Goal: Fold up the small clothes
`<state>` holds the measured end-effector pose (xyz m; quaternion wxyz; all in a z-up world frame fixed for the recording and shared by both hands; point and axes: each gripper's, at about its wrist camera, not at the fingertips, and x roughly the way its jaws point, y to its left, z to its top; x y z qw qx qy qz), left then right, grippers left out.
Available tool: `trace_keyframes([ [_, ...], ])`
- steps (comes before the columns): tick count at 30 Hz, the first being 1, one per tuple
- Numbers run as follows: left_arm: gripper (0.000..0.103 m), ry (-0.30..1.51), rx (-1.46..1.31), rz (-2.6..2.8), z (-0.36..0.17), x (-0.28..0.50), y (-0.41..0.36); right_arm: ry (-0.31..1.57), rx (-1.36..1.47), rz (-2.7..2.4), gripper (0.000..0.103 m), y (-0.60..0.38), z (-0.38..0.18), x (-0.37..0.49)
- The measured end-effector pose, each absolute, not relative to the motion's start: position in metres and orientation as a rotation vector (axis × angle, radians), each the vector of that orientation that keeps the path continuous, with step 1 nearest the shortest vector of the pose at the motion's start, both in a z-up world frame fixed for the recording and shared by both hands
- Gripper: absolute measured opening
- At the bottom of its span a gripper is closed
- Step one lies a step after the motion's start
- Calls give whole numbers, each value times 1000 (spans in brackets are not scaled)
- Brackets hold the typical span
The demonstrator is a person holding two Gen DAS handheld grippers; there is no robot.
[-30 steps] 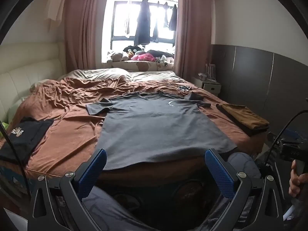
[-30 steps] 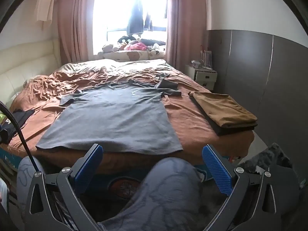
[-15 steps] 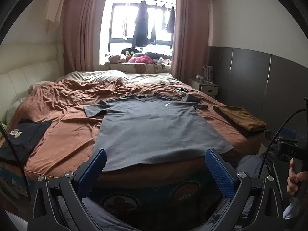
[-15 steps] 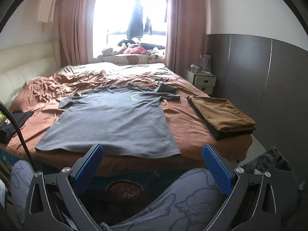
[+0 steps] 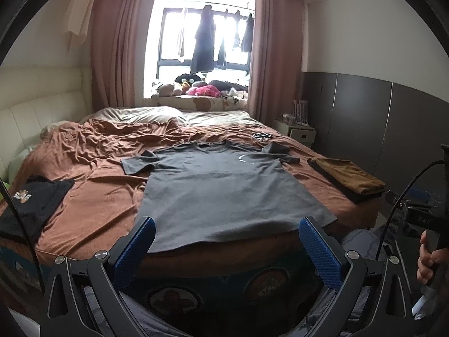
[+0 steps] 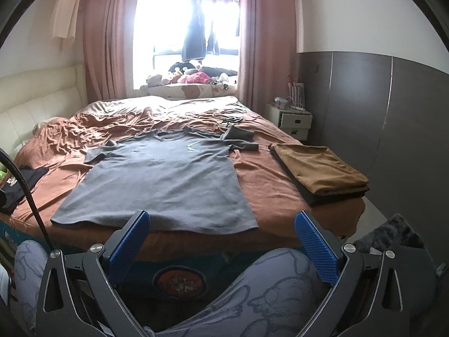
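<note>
Grey T-shirt (image 5: 224, 188) spread flat on brown bedsheet (image 5: 95, 196), hem at near edge. Left gripper (image 5: 224, 248) and right gripper (image 6: 221, 241) both wide apart, empty, short of bed.

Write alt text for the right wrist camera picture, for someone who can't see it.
A gray T-shirt lies spread flat, unfolded, on a bed with a rumpled brown sheet, seen between the open blue fingers of the right gripper, which hold nothing. A folded brown garment sits on the bed's right edge, a black garment at its left, and a bright window is behind.
</note>
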<state>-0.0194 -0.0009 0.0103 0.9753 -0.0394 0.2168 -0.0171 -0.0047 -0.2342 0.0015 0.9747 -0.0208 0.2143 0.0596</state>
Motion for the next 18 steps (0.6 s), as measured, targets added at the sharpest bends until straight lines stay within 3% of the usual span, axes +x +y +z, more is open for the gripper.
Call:
trace_keyframes([
  [18,103,420,-118,-8,14,-28,3,422,-39,127,103,-243,18,-2],
])
